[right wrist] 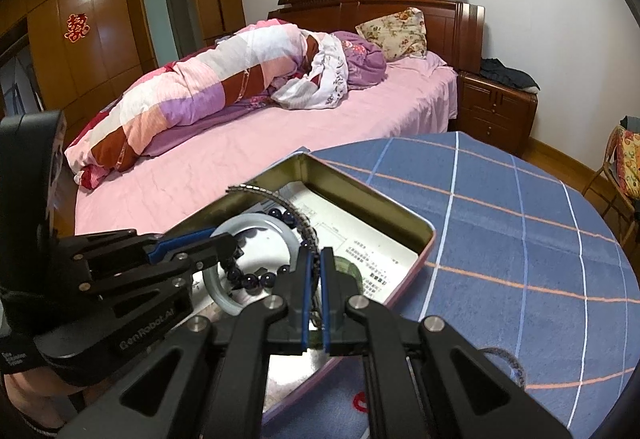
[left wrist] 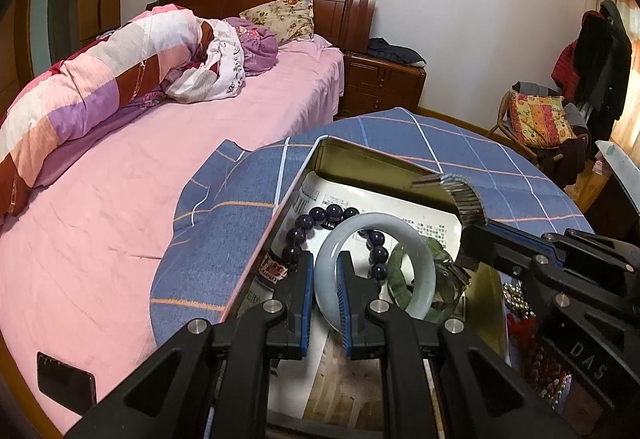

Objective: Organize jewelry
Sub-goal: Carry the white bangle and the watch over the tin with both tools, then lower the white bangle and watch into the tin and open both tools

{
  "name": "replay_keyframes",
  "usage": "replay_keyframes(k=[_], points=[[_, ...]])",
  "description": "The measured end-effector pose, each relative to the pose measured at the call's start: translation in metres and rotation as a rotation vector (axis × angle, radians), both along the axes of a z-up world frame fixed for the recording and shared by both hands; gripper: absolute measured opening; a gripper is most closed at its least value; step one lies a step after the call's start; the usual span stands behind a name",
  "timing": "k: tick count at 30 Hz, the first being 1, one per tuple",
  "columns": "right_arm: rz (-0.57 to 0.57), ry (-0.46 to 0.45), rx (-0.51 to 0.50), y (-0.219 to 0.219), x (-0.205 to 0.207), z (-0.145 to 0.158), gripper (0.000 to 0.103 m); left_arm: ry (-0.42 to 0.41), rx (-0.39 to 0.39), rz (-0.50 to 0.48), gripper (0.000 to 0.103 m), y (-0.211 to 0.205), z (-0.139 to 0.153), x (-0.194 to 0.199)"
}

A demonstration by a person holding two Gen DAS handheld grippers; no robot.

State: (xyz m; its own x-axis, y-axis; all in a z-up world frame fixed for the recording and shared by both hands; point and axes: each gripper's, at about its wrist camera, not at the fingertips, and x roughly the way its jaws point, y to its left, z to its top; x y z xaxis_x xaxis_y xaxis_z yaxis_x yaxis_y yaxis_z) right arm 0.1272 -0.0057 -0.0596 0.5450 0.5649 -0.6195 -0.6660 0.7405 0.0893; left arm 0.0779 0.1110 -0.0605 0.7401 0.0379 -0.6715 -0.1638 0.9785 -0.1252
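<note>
An open metal tin (left wrist: 360,153) (right wrist: 425,225) lies on a blue checked cloth and is lined with printed paper. My left gripper (left wrist: 326,265) (right wrist: 224,243) is shut on the rim of a pale jade bangle (left wrist: 376,219) (right wrist: 256,219), which is held upright over the tin. Inside lie a dark purple bead bracelet (left wrist: 320,215) (right wrist: 260,281) and a green bangle (left wrist: 396,275) (right wrist: 349,266). My right gripper (right wrist: 318,259) (left wrist: 470,245) is shut on a silver metal stretch band (right wrist: 280,199) (left wrist: 464,195) that arches up above the tin.
The blue checked cloth (left wrist: 224,223) (right wrist: 500,239) covers the near end of a bed with a pink sheet (left wrist: 120,199). More beaded and red jewelry (left wrist: 516,303) lies right of the tin. A dark flat object (left wrist: 66,383) sits near the bed's edge. A grey cord (right wrist: 510,361) lies on the cloth.
</note>
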Motion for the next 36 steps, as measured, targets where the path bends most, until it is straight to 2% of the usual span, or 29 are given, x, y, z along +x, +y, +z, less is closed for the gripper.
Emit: replay_keyframes(k=[15, 19, 30, 36], points=[[0.026, 0.03, -0.008, -0.002, -0.021, -0.007, 0.006, 0.006, 0.018, 0.001, 0.014, 0.002, -0.001, -0.015], [0.029, 0.033, -0.012, -0.002, -0.022, -0.009, 0.006, -0.02, 0.013, 0.013, 0.014, 0.007, 0.005, -0.021], [0.03, -0.06, 0.059, -0.009, -0.033, 0.029, 0.005, -0.037, -0.002, 0.04, 0.015, 0.016, 0.008, -0.024], [0.067, -0.023, 0.079, -0.003, -0.04, 0.025, 0.005, -0.047, -0.031, 0.04, 0.02, 0.019, 0.009, -0.026]])
